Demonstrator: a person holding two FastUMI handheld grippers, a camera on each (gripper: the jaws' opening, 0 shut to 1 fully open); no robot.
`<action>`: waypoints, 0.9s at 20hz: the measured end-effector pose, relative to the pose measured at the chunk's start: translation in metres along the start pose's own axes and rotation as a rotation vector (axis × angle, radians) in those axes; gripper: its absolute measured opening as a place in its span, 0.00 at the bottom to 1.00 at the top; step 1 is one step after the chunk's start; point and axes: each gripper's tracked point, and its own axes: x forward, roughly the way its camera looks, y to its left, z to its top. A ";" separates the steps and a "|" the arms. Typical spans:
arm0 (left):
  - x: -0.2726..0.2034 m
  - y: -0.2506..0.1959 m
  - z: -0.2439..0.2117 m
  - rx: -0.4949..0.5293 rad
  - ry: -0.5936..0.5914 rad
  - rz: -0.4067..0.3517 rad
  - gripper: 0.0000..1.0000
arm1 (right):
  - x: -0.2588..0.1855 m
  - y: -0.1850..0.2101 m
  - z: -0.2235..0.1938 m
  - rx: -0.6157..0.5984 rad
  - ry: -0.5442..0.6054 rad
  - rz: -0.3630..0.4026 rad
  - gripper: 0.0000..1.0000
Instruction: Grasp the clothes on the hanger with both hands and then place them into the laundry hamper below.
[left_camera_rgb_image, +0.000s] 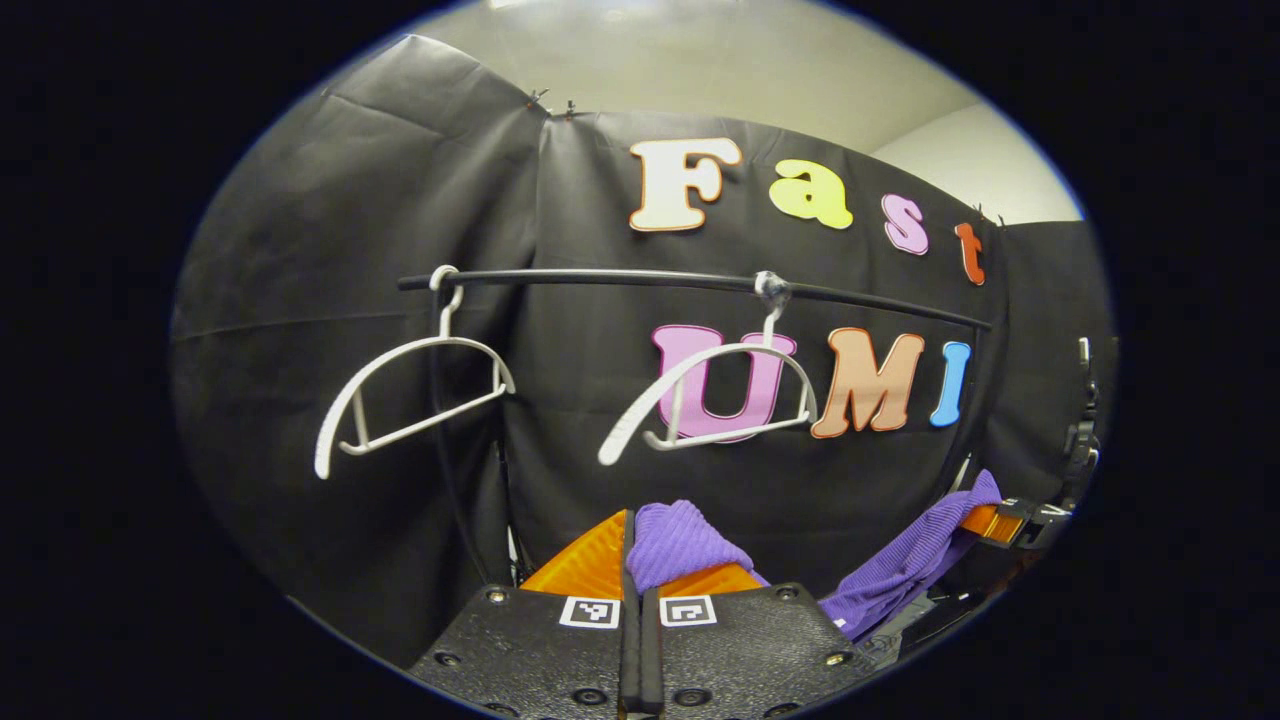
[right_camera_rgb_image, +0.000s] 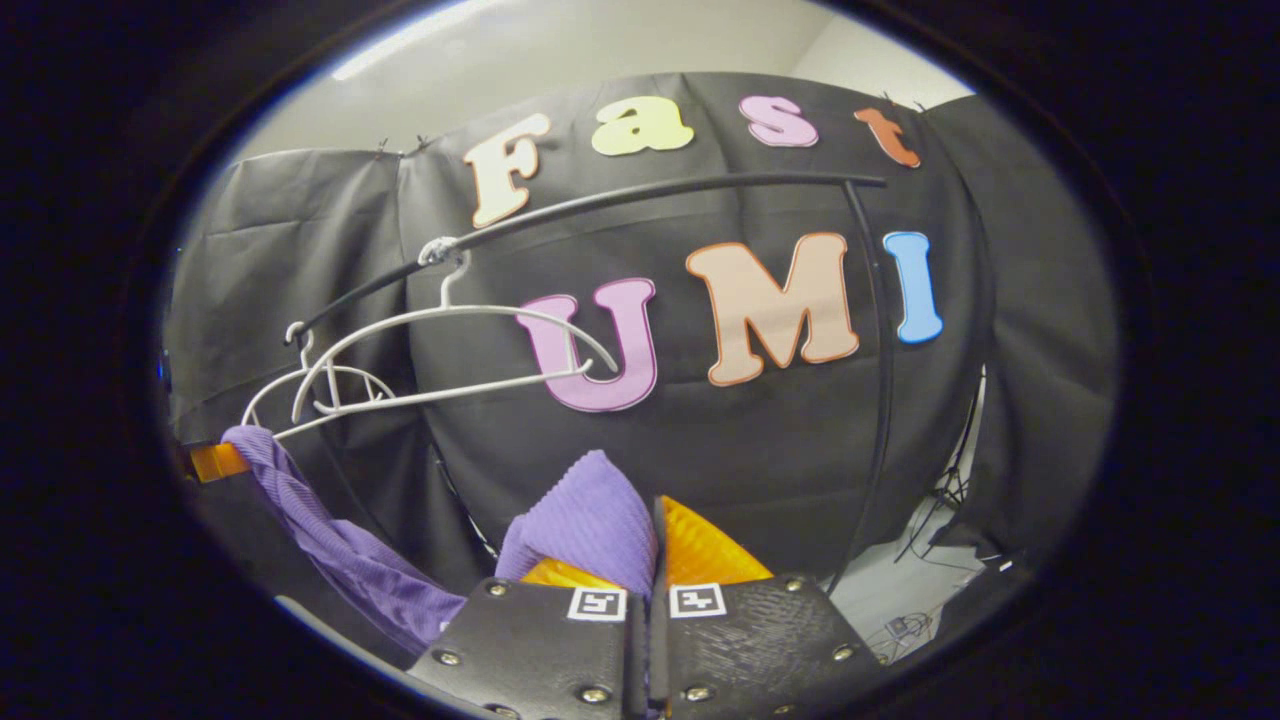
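The left claw (left_camera_rgb_image: 640, 560) and the right claw (right_camera_rgb_image: 650, 545) are each clamped on a fold of the purple ribbed knit garment (left_camera_rgb_image: 900, 570) – it sags between them, below two bare white plastic hangers (left_camera_rgb_image: 410, 395) on the black rail (left_camera_rgb_image: 620, 280), with open room under the rail.

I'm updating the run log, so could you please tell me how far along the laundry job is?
Done: the purple garment is off the rail; both white hangers hang bare. In hand: the left gripper and right gripper each pinch a fold of it, jaws closed, the cloth stretched between them. Left: lowering it into the hamper and releasing.
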 end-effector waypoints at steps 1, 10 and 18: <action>0.005 -0.009 0.001 -0.002 0.000 -0.015 0.01 | 0.001 0.004 0.003 0.003 -0.001 0.007 0.00; 0.052 -0.067 0.014 0.023 -0.045 -0.130 0.00 | 0.028 0.031 0.024 -0.009 -0.010 0.056 0.07; 0.105 -0.094 -0.008 0.015 -0.024 -0.203 0.00 | 0.078 0.047 0.013 0.053 0.037 0.058 0.00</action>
